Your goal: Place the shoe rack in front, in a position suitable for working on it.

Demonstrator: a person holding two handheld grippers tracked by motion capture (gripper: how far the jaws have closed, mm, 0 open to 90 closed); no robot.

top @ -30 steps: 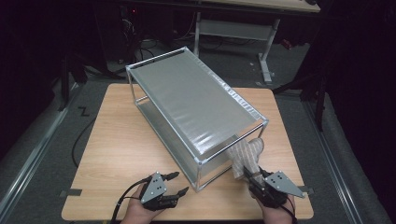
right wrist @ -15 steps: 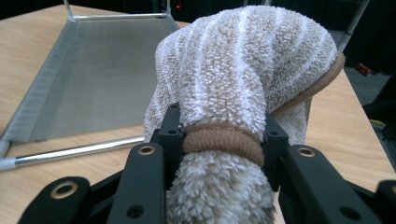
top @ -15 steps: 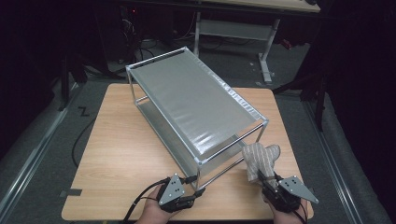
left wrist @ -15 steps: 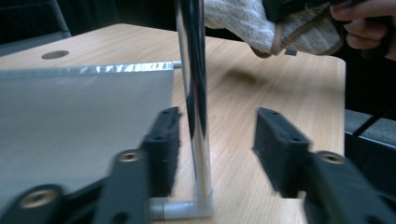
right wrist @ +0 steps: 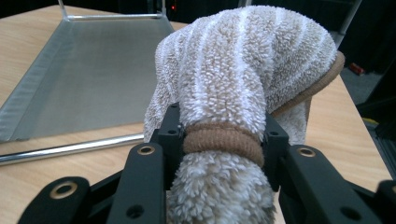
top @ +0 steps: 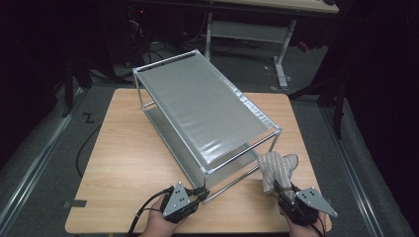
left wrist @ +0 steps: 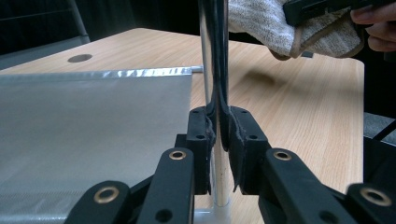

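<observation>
A metal rack point(top: 207, 106) with two mesh shelves stands slantwise on the wooden table point(top: 123, 163). My left gripper point(top: 201, 193) is at the rack's near corner. In the left gripper view its jaws have just been closing and my left gripper point(left wrist: 217, 140) is now shut on the upright corner post point(left wrist: 213, 56). My right gripper point(top: 277, 188) is to the right of the rack, shut on a beige and white striped towel point(top: 276, 167) that stands up from the jaws. In the right gripper view my right gripper point(right wrist: 223, 140) pinches the towel point(right wrist: 233, 70) at its brown band.
The lower mesh shelf point(right wrist: 93, 65) and its front bar point(right wrist: 70, 149) lie left of the towel. The table's right edge point(top: 306, 163) is close to the right hand. A desk frame point(top: 247, 29) and cables point(top: 148, 34) stand beyond the table.
The left gripper's jaws, spread wide a second ago, have come up to the rack's corner post and shut on it. The towel and right gripper shifted slightly right.
</observation>
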